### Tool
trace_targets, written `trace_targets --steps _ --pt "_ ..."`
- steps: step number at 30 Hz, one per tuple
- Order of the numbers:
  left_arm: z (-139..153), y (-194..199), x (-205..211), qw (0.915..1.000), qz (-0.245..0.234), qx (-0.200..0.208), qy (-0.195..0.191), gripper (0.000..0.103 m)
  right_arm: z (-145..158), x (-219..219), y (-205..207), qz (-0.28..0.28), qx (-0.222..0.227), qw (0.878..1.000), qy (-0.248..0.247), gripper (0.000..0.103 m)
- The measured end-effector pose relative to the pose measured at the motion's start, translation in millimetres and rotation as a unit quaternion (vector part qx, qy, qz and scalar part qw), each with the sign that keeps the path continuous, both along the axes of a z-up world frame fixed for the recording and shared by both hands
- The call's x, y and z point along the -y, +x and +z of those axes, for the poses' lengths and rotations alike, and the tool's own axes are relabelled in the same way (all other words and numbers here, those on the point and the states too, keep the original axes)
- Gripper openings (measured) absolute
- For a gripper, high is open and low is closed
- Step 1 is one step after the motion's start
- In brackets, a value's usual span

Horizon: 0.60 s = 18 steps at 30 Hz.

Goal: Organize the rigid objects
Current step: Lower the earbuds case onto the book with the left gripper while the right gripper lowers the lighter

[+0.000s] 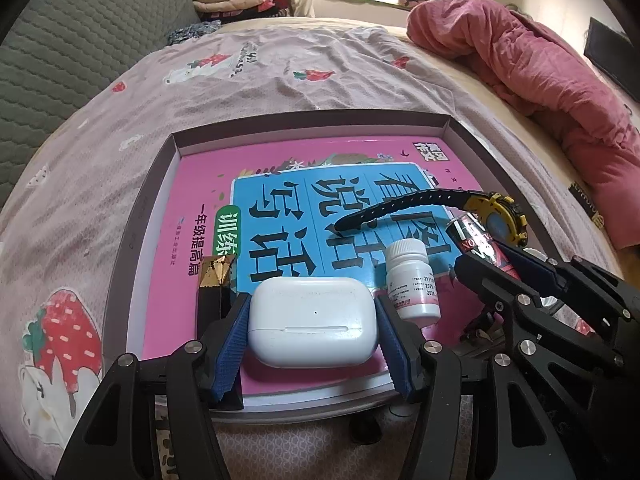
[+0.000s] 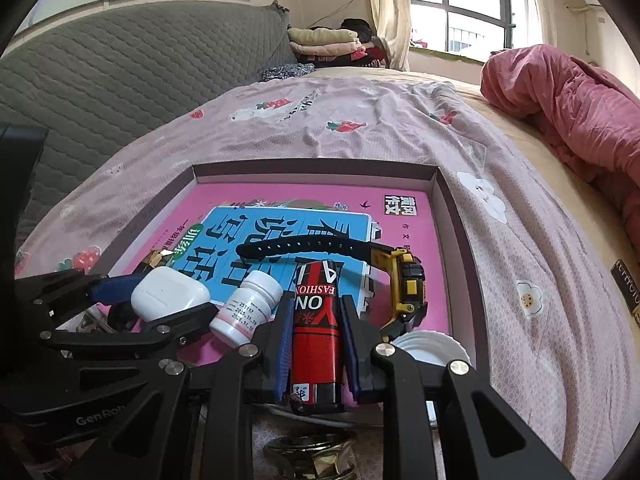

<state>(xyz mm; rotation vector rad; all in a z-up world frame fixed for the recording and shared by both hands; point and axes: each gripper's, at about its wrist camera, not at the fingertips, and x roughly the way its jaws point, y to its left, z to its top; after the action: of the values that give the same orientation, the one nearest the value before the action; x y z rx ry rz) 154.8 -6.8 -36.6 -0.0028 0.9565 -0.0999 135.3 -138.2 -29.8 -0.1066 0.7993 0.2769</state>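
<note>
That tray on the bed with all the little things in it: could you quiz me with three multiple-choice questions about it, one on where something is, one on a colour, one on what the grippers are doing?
1. Where does the white pill bottle stand?
A. between the white earbud case and the red can
B. on the pink quilt
C. outside the tray

2. What colour is the watch body?
A. green
B. yellow and black
C. white

3. What is the left gripper doing?
A. hanging empty
B. gripping the watch
C. closed on the white earbud case

Answers: 1 A, it stands on the book in the tray, beside the red can that the right gripper holds. 2 B, yellow casing with black parts. 3 C, both blue pads touch the case.
</note>
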Motion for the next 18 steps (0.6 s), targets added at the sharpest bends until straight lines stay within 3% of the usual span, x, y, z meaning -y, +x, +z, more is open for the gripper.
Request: trace_targets --steps 18 --pt "-6.1 1.2 -1.8 0.9999 0.006 -0.013 -0.009 0.062 -3.6 -7.8 -3.7 0.01 0.008 0.999 -0.039 0.023"
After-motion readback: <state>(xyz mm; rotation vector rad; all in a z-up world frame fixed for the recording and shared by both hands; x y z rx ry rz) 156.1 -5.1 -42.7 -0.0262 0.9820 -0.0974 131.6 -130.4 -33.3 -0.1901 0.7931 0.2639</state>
